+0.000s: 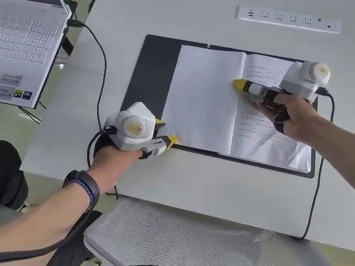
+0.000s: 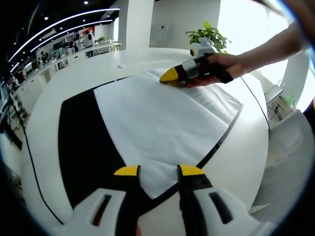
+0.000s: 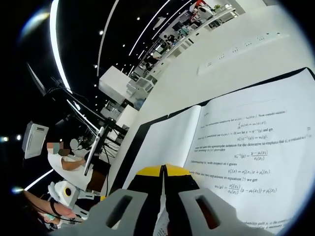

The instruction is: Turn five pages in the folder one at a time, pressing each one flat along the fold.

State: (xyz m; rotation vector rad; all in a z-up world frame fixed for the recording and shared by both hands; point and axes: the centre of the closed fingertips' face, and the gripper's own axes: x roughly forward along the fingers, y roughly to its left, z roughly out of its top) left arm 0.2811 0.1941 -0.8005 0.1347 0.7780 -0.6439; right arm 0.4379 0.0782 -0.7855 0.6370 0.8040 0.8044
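The laptop (image 1: 25, 39) is cut off by the top and left edges of the head view. The words on the printed page (image 1: 259, 138) are too small to read there, and the hand (image 1: 297, 115) holding the right tongs (image 1: 239, 85) covers part of it. The left tongs (image 1: 166, 131) hide one near corner of the folder (image 1: 152, 72).

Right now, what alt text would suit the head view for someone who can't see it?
A person's right tool, shut, rests on the fold of an open folder on a white table; the left tool, open, sits at the blank page's near corner. A laptop and power strip lie farther back.
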